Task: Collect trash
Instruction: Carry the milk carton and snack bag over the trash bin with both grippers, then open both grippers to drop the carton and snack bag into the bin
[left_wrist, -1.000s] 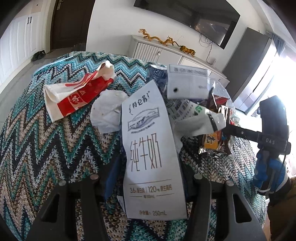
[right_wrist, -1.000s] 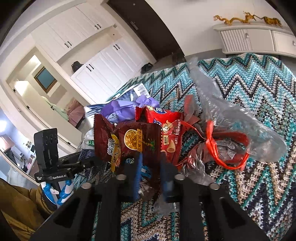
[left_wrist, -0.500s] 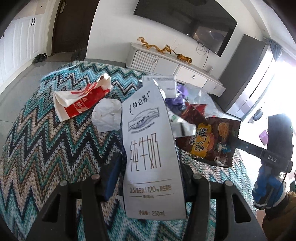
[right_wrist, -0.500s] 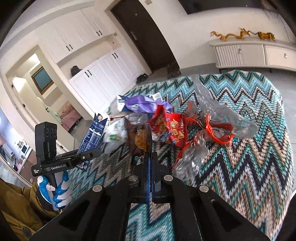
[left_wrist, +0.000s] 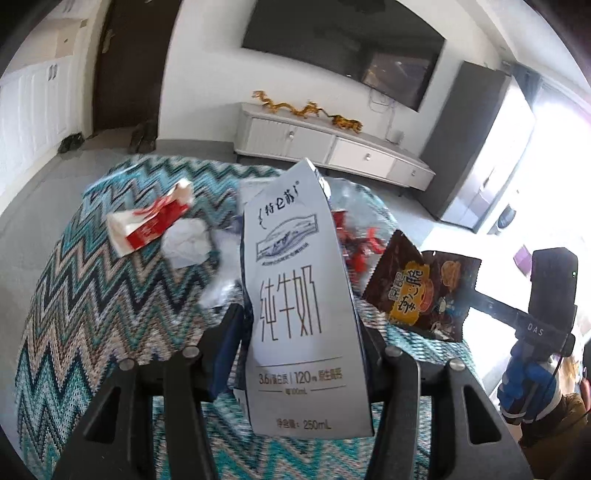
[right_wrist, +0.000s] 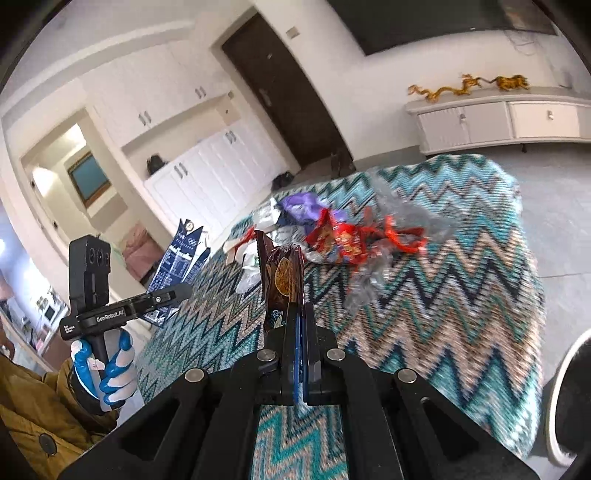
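Both hands are loaded, one piece of rubbish each, which looks like a way to clear the heap in fewer trips. The left tool (left_wrist: 299, 332) grips a flattened white milk carton (left_wrist: 299, 295) by its lower sides, jaws about half spread because the carton is that wide, so it stands up tall above the zigzag-knit cover on the worktop (left_wrist: 74, 314). The right tool (right_wrist: 300, 321) is pinched right down on the thin bottom edge of a dark brown snack packet (right_wrist: 282, 280), which hangs upright and clear of the cover. Still lying there are a red-and-white box (left_wrist: 151, 221), a crumpled tissue (left_wrist: 186, 242), a red wrapper (right_wrist: 338, 238), a purple wrapper (right_wrist: 301, 203) and a clear plastic bag (right_wrist: 399, 221), bunched near the far side. I can't make out any bin.
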